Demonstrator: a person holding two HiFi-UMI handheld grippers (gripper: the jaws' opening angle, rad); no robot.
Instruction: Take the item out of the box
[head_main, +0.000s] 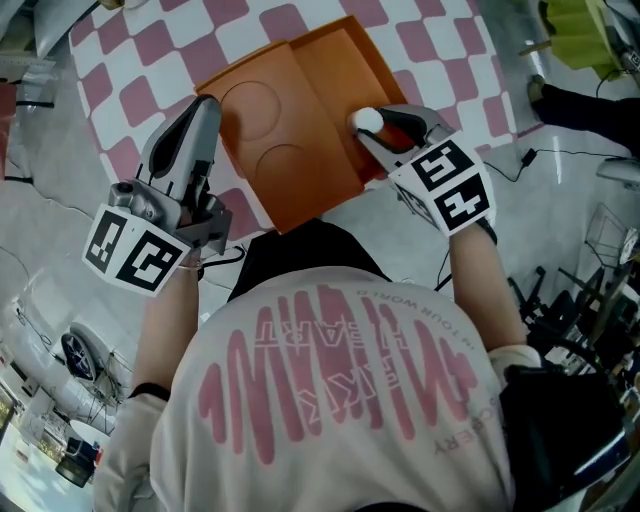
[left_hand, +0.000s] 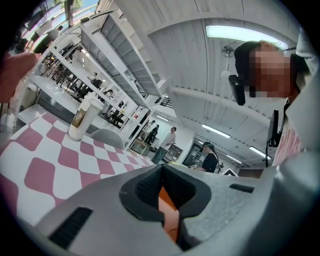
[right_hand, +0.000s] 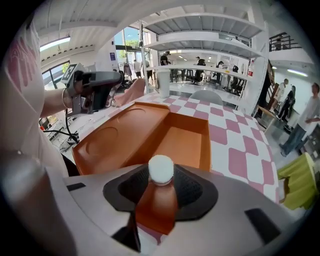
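**Pulling a bottle out of a flimsy box: where this could bite**

The right gripper (head_main: 377, 128) has its fingers clamped on the little orange bottle (right_hand: 156, 205). Its white cap (right_hand: 161, 169) pokes out past the fingertips. The bottle is slanted in the grip, over the near right side of the open orange box (head_main: 330, 75). I can't tell whether its bottom is clear of the tray (right_hand: 182, 142) yet.

The left gripper (head_main: 205, 108) hangs just beside the left edge of the lid (head_main: 265, 130) with its fingers drawn together. It has nothing in them as far as I can see, only a sliver of orange box showing through the gap. It doesn't seem to be touching the box.

Stuff I'd worry about:

- The bottle looks smooth and tapered and it's held at an angle, so a quick swing could make it swivel or slip out.
- If the bottom catches the tray wall on the way up, the box comes along. It looks like light card and nothing is pinning it down.
- The box sits close to the near edge of the checked table (head_main: 150, 50), so a drag toward the person might tip it off.
- The left gripper could bump the lid and shift everything.
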